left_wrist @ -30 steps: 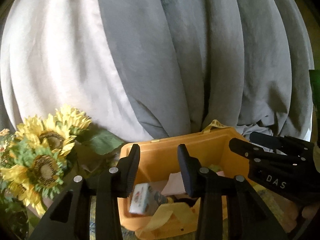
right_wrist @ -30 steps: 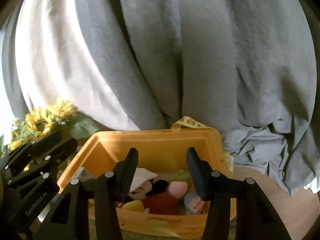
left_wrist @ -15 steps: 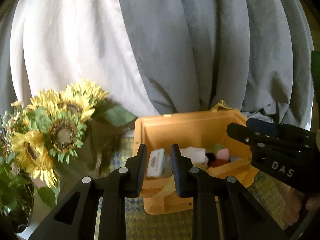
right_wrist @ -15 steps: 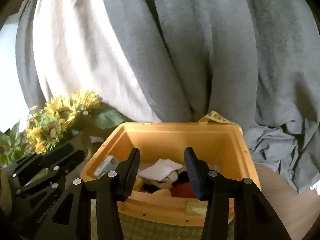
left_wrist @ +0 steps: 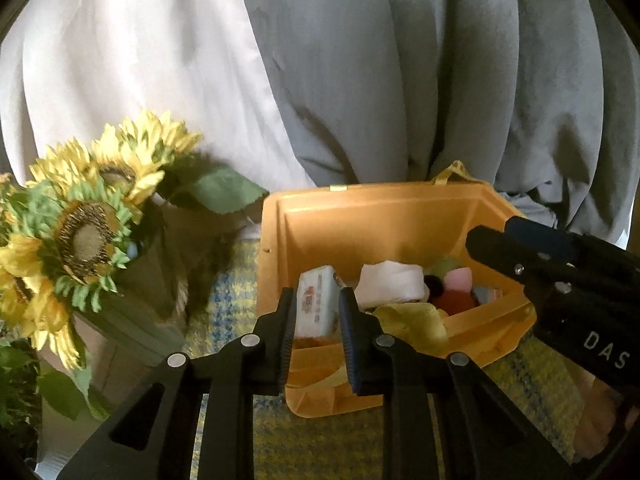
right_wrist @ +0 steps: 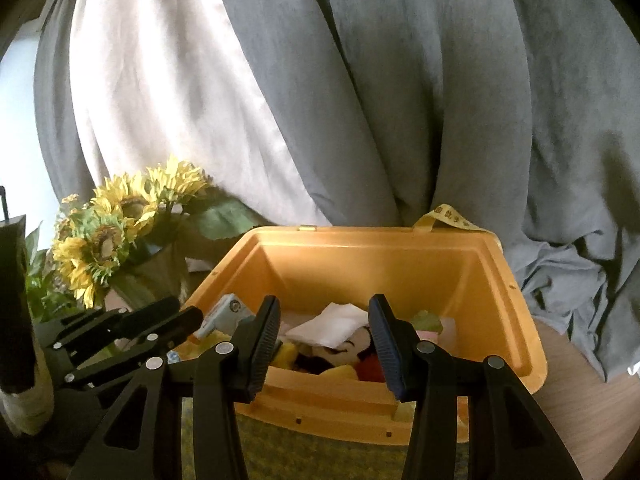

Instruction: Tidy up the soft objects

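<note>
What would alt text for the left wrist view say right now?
The left gripper, jaws closing with nothing gripped, points into an orange bin holding a tissue pack, a white cloth and plush toys. Sunflowers stand left; the right gripper enters from the right.

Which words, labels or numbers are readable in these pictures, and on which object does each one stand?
"DAS": white letters on the side of the right hand-held gripper, left wrist view.
Tissue pack in the orange bin: printed label, too blurred to read.
Yellow strap at the bin's back rim: dark printed marks, too small to read.
Nothing else carries readable text.
</note>
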A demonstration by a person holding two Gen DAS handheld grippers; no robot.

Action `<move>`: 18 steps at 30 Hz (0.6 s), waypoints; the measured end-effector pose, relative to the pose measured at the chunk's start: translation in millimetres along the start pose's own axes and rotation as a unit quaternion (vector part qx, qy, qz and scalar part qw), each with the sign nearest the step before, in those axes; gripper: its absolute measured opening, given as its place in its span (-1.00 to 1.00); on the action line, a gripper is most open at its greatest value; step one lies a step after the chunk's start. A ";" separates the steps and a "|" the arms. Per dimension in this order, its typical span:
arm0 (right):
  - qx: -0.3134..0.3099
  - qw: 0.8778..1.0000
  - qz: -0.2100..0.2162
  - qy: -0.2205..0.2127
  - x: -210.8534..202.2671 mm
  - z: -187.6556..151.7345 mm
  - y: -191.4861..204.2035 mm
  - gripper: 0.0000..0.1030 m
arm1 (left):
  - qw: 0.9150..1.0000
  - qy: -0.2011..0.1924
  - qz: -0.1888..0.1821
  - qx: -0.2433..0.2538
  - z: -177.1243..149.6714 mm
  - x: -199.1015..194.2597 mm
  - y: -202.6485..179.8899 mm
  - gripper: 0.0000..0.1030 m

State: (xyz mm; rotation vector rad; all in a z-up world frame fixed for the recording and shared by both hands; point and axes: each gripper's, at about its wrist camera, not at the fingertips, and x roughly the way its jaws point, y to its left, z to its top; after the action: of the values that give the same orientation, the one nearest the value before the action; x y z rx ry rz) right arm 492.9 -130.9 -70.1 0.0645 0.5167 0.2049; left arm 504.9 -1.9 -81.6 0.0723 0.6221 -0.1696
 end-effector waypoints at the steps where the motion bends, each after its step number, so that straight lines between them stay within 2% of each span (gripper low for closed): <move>1: 0.001 1.000 0.001 0.000 1.1 0.1 0.5 -0.08 | 1.000 0.005 -0.004 -0.002 0.3 2.5 0.4 -0.57; 5: 0.002 1.000 0.003 0.000 4.3 2.4 1.5 -0.08 | 0.999 0.032 -0.019 -0.015 -0.3 14.6 1.9 -0.57; 10: 0.000 1.000 0.004 -0.007 6.3 8.1 2.7 -0.08 | 0.999 0.046 -0.019 -0.017 3.2 22.7 1.6 -0.58; 14: 0.003 1.000 0.005 -0.011 6.8 12.3 2.5 -0.08 | 0.998 0.054 -0.023 -0.015 4.2 29.7 0.1 -0.74; 18: 0.006 1.000 0.005 -0.015 6.8 13.7 1.7 -0.08 | 0.998 0.058 -0.030 -0.014 4.9 37.4 -3.4 -0.77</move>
State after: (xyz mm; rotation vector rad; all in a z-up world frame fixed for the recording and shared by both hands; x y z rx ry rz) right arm 505.1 -127.9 -61.4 0.0813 0.4871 0.2105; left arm 537.0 -10.9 -99.6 0.0356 0.7426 -0.2156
